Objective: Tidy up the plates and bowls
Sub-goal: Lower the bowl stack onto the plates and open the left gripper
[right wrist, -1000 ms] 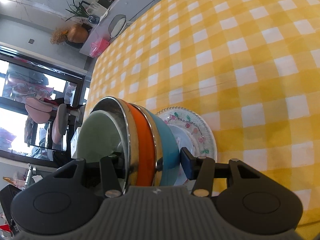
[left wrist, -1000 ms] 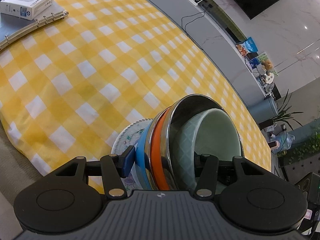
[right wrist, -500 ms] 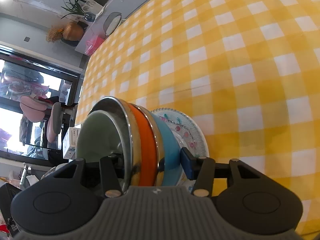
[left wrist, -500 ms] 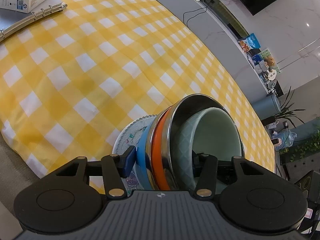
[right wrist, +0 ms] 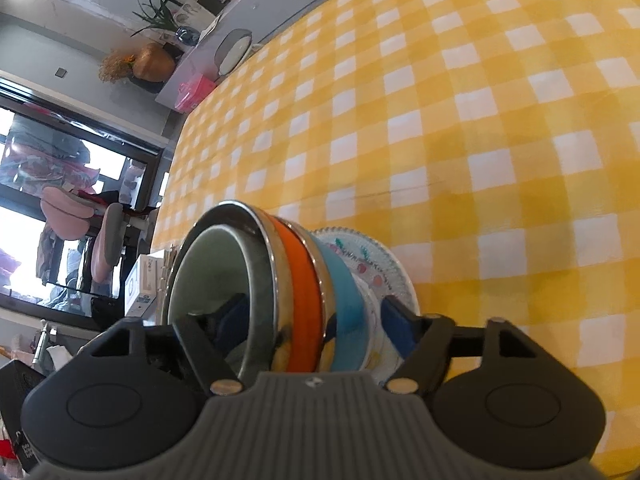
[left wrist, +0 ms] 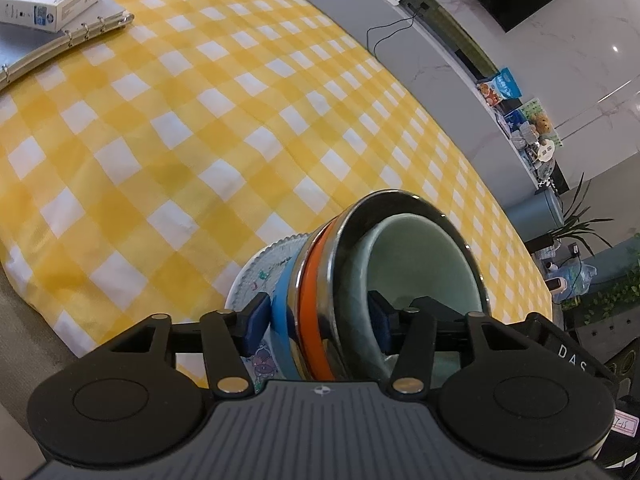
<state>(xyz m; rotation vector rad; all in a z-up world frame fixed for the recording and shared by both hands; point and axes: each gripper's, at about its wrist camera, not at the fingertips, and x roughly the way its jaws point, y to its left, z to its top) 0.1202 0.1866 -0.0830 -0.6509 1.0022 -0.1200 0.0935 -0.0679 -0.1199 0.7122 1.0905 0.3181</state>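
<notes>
Letting go of the nested stack on the checked cloth

Both grippers, left gripper (left wrist: 318,320) and right gripper (right wrist: 316,322), straddle the stack of bowls (left wrist: 360,280) on the patterned plate (left wrist: 260,268) near the tablecloth (left wrist: 200,140) edge, jaws opening, pads now clear. Best to widen fully, then back straight out without nudging.

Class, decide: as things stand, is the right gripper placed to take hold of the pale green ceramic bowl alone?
Probably not: the right gripper, jaws opening, straddles the pale green ceramic bowl with its whole stack.
</notes>
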